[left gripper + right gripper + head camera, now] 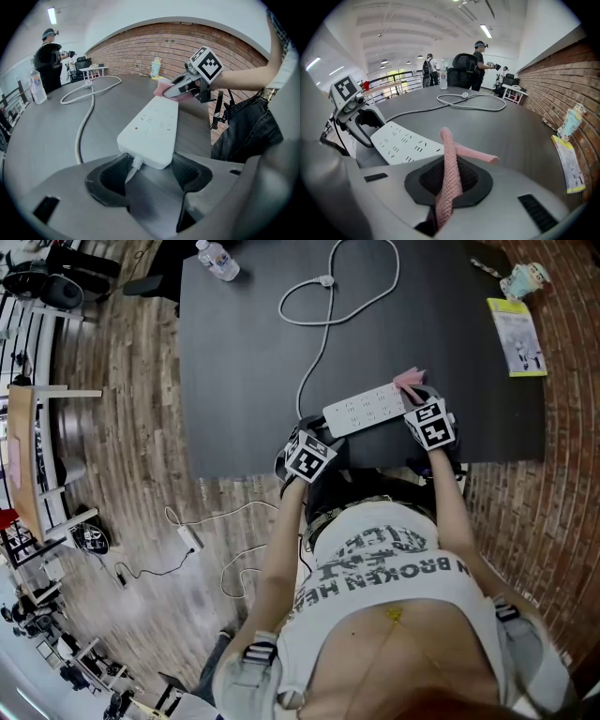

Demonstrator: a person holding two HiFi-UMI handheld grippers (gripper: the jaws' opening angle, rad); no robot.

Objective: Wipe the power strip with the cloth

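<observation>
dark tabletop [244,352] fills the view, with plank floor off its left edge and brick off its right. nearest, along the near edge and a little right of its middle, lies the white power strip [367,409], set on a slant. the left gripper [319,435] has its jaws one on each side of the strip's cord end and, by the look of it, pressed against it, pinning it down. the right gripper [419,407] is at the strip's other end, jaws closed on a pink cloth [410,381] bunched into a narrow roll, with a free tail poking out past them. whether the cloth touches the socket face i cannot tell.

to wipe well, i'd keep the left clamp firm so the strip can't pivot. then lay the cloth low on the face and draw it lengthwise toward the left gripper with light pressure. since the roll is narrow, several passes side by side seem needed.

farther off, the cord [323,306] runs toward the far edge and loops back on itself. a water bottle [217,261] stands near the far left corner. a yellow leaflet [516,336] lies by the right edge, with a small figure [525,277] beyond it.

count: two grippers; one strip, one cloth, one cord, one bottle, one leaflet, one figure.
</observation>
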